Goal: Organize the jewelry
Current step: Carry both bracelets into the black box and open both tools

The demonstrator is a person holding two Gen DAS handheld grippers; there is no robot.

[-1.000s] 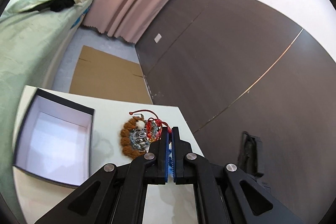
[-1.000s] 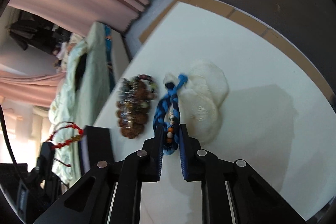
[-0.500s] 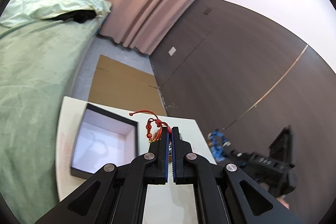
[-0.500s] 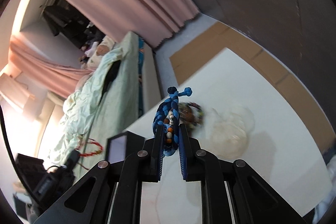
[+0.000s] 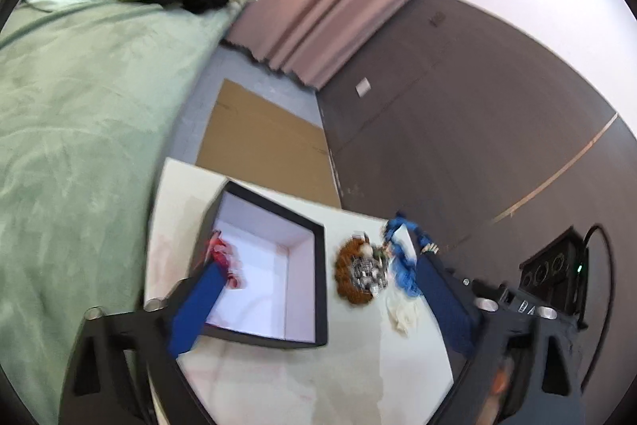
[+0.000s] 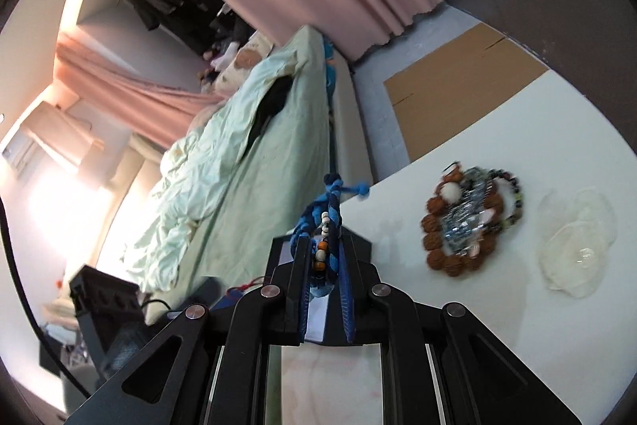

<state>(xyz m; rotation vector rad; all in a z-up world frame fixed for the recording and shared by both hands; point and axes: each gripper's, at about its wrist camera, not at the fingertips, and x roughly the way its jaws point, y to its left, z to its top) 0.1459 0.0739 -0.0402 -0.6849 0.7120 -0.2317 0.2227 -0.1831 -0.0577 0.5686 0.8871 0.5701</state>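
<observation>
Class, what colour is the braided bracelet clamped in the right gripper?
Blue braided bracelet, with white and orange beads; clearest in the right wrist view, between the right gripper pads.

- Motion blur smears the red bracelet point(image 5: 225, 259) at my left tool's point(image 5: 318, 289) finger; contact is unclear.
- My right tool point(image 6: 323, 279) hides most of the black box point(image 6: 360, 237).
- The brown bead bracelet point(image 6: 458, 226) is blurred.

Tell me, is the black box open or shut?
Open. The box has no lid on it, so its white inside shows, and the red bracelet is over that white inside, beside the open left tool.
</observation>
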